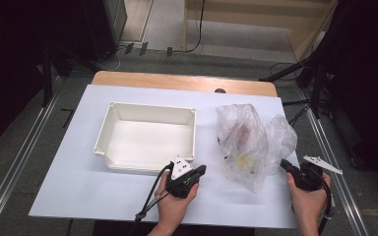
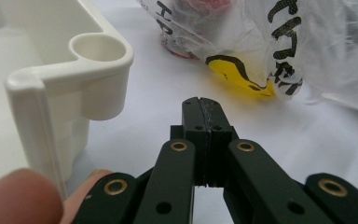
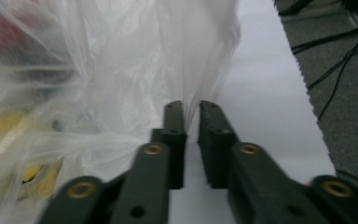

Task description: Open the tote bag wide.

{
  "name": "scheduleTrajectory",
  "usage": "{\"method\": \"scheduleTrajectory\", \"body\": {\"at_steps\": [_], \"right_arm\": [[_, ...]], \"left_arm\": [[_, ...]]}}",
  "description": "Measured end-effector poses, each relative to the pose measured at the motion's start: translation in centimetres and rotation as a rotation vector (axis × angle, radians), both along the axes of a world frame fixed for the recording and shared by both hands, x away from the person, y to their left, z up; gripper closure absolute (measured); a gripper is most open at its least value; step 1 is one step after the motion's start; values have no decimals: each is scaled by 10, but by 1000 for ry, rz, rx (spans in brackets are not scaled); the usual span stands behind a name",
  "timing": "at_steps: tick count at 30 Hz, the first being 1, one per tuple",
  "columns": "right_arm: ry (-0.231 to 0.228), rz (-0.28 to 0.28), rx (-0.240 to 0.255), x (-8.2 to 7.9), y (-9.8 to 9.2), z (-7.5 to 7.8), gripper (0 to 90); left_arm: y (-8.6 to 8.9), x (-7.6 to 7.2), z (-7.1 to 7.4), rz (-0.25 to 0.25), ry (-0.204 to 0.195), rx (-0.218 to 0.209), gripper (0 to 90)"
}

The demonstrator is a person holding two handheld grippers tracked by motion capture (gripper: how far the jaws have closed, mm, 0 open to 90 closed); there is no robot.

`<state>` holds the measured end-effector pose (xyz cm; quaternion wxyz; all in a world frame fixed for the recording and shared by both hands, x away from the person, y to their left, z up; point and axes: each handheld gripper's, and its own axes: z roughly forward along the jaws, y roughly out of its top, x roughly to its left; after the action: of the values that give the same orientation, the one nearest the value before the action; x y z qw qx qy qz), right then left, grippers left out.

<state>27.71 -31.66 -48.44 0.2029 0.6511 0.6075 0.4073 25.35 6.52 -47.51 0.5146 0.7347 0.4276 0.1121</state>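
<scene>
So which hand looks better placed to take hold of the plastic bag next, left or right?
Probably the right. The right gripper is already at the plastic bag, its jaws nearly closed around a fold of film. The left gripper is shut on nothing, short of the bag, beside the white tray.

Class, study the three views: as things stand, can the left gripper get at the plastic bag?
Probably yes. The left gripper is shut, pointing across bare white table toward the plastic bag. The white tray stands to one side, out of the path. It must open first.

Bright even overhead light, blurry close-ups, dark bg
</scene>
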Motion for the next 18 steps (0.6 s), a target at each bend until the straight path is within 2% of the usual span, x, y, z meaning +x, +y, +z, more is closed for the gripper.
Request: {"method": "scheduleTrajectory", "body": {"at_steps": [3, 5, 7, 8, 10, 11, 13, 15, 18], "right_arm": [[-66, -2, -4, -10, 4, 10, 716], [-124, -4, -26, -20, 7, 20, 699], [-163, -5, -29, -27, 9, 28, 699], [-196, -20, -35, -34, 14, 37, 692], [-271, -12, -104, -44, 27, 53, 647], [-291, -2, -111, -45, 31, 57, 633], [-307, 38, -88, -47, 40, 64, 581], [-289, 116, -35, -41, 51, 64, 524], [-266, 181, -28, -34, 67, 56, 447]], "left_arm": [[-1, -1, -1, -8, -5, -1, 887], [-2, -2, -1, -17, -14, 2, 857], [-3, -3, -1, -27, -26, 4, 826], [-4, -4, -1, -27, -30, 11, 803], [-5, -6, -1, -28, -47, 23, 772], [-6, -6, -1, -31, -52, 23, 762], [-7, -6, -1, -40, -54, 22, 727], [-6, -7, -1, -53, -57, 14, 687], [-6, -8, 0, -71, -67, 7, 616]]}}
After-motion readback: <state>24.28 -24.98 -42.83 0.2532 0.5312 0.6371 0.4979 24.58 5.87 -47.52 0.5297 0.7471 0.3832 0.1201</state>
